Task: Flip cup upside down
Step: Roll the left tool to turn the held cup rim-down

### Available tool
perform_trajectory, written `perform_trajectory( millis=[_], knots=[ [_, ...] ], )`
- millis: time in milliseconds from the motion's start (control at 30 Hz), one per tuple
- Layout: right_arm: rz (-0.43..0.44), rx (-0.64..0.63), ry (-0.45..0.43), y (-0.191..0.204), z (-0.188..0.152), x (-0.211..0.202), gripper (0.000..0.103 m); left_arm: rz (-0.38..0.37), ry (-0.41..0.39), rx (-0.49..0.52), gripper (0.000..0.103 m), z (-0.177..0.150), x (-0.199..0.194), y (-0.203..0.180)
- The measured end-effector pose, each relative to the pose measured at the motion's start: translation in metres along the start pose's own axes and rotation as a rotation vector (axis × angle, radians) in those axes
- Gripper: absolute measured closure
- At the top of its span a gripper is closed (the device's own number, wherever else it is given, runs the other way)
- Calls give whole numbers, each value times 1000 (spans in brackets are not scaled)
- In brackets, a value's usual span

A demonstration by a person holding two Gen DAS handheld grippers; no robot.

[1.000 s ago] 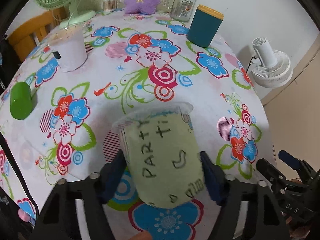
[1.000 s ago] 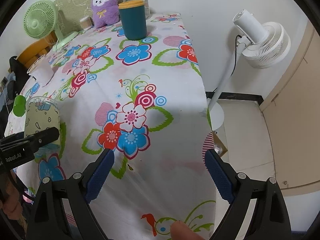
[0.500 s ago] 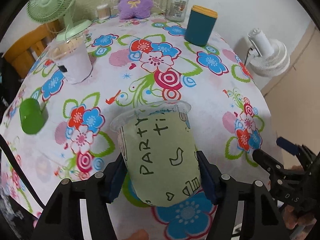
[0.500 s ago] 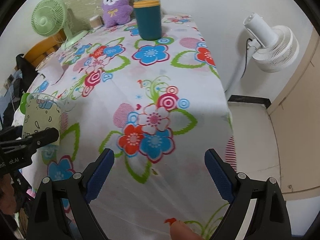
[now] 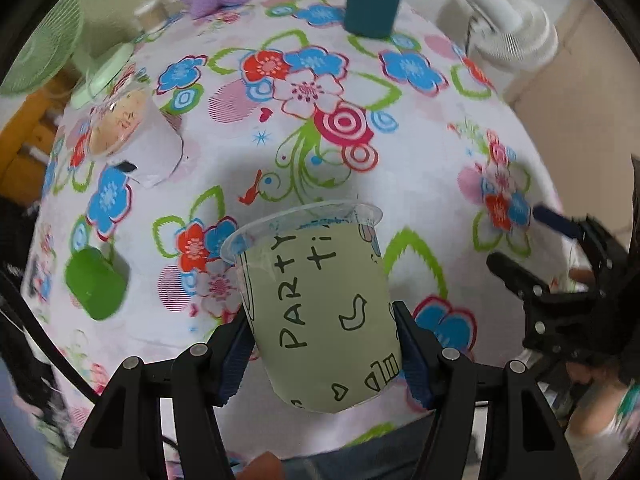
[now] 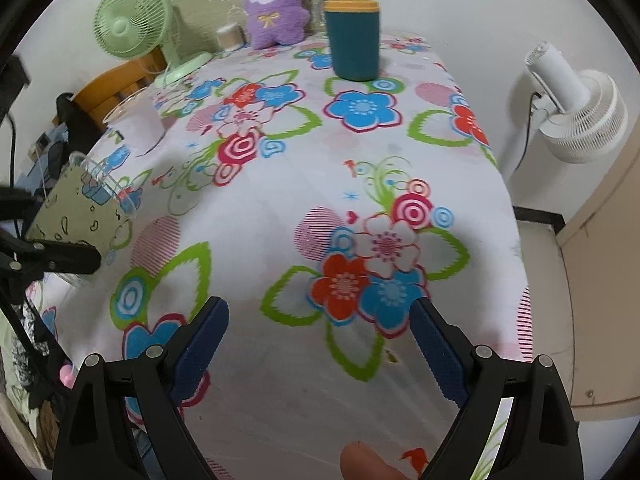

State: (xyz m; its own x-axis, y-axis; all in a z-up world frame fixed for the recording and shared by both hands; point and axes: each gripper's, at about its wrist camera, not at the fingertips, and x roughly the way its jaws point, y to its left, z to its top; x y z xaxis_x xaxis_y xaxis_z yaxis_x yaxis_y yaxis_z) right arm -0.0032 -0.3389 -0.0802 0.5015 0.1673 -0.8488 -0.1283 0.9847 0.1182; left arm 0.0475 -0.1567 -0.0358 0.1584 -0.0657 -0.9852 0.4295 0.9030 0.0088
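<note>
Up off the floral tablecloth (image 5: 420, 168), the pale green cup (image 5: 324, 312) lettered "PARTY" is clamped between the blue pads of the left gripper (image 5: 322, 354), tilted with its clear rim pointing away from the camera; its contents cannot be made out. Further left, a white cup (image 5: 136, 140) leans over beside a green cylinder (image 5: 94, 284). A lidded teal canister (image 5: 374, 0) stands at the far edge. The right gripper (image 6: 318, 338) hangs over the cloth, jaws apart and empty.
</note>
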Motion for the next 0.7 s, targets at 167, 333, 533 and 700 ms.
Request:
perform_trajectory(
  millis=[167,333,533,700],
  knots=[
    [21,-23,-12,11,-1,2,10,42,103,101,36,8,-4,-4],
    [34,-45,-16,20,-2,5,10,-10,297,179,36,17,5,-8],
    [44,-66,-25,26,-5,6,10,-1,484,240,36,25,27,-8],
    [43,-79,-27,29,-5,9,10,29,563,281,35,29,48,-15]
  ],
)
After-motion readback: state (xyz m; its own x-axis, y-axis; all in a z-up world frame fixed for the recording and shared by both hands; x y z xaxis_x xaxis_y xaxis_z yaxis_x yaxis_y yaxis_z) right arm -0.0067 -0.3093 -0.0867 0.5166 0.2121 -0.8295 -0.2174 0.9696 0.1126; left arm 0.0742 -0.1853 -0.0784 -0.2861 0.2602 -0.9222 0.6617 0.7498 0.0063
